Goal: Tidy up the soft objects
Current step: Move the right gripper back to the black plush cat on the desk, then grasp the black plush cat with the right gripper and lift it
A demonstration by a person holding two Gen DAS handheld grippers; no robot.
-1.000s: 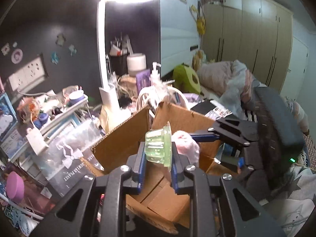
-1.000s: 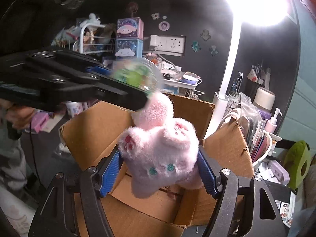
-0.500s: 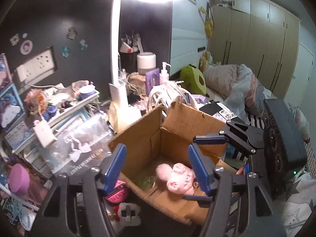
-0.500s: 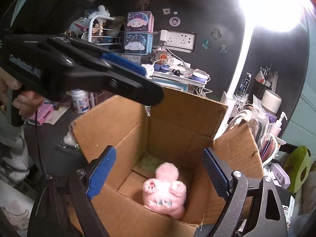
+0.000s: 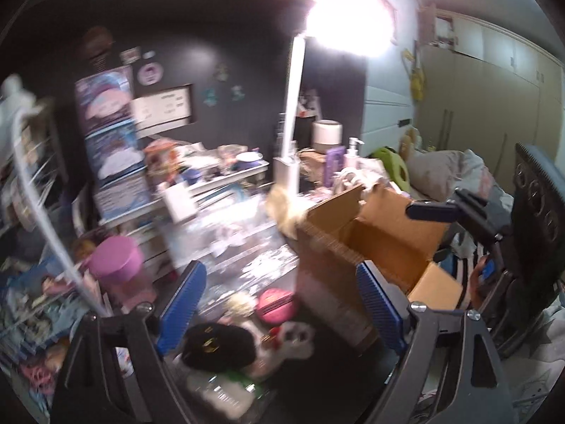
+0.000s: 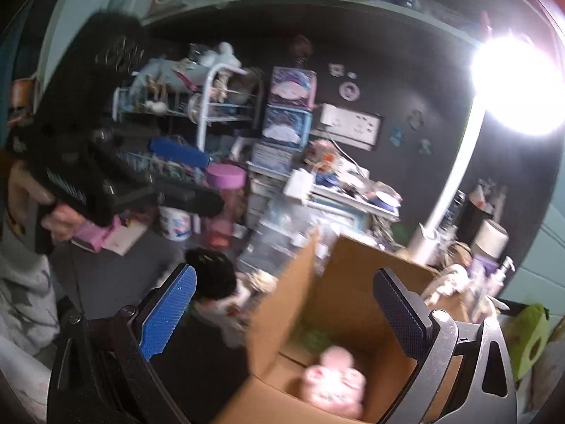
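Observation:
An open cardboard box (image 6: 339, 296) stands on the dark desk; it also shows in the left wrist view (image 5: 370, 243). A pink plush toy (image 6: 333, 381) lies inside it beside a green squishy thing (image 6: 312, 339). My right gripper (image 6: 286, 314) is open and empty above the box's left flap. My left gripper (image 5: 280, 302) is open and empty, left of the box, above a black-and-white plush (image 5: 226, 346), also seen in the right wrist view (image 6: 212, 275), a white plush (image 5: 295, 337) and a pink round thing (image 5: 273, 304). The left gripper's body (image 6: 106, 183) shows at the left in the right wrist view.
A pink-lidded bottle (image 5: 120, 268) stands at the left by stacked boxes (image 5: 113, 141). A white lamp post (image 5: 291, 130) rises behind the box under a glaring lamp. Clear plastic packets (image 5: 240, 243), a wire rack (image 6: 197, 109) and clutter crowd the desk's back. A bed (image 5: 459, 169) lies right.
Both grippers opened and dropped the green thing and the pink plush into the box a second ago. Both have since swung left, the left gripper now over the toys beside the box.

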